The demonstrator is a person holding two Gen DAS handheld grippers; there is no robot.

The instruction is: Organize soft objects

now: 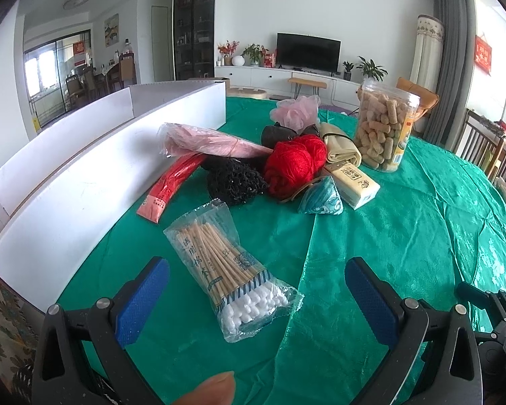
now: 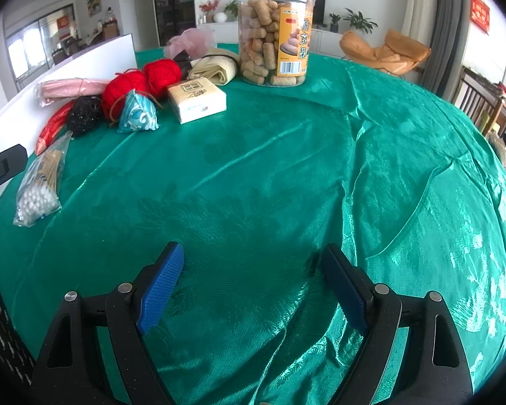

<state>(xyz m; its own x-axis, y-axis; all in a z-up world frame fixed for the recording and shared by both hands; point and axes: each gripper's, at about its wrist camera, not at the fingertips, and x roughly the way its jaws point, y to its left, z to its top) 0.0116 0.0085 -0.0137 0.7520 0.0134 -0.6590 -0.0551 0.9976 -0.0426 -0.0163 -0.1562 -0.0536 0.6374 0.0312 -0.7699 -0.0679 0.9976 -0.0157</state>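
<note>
A pile of soft items lies on the green tablecloth (image 1: 404,236): red yarn (image 1: 295,162), a black net scrubber (image 1: 234,179), a pink bath pouf (image 1: 295,111), a pink wrapped cloth (image 1: 205,143), a teal pouch (image 1: 322,197), a tissue pack (image 1: 352,182), a rolled cream cloth (image 1: 340,146). A bag of cotton swabs (image 1: 229,270) lies between the fingers of my open left gripper (image 1: 256,280). My right gripper (image 2: 253,263) is open and empty over bare cloth (image 2: 320,168). The yarn (image 2: 141,81) and swab bag (image 2: 38,185) sit far left in the right wrist view.
A white cardboard box (image 1: 94,172) stands along the table's left side. A clear jar of snacks (image 1: 384,128) stands behind the pile, also in the right wrist view (image 2: 273,33). A red flat packet (image 1: 170,185) lies by the box. Chairs stand at the right.
</note>
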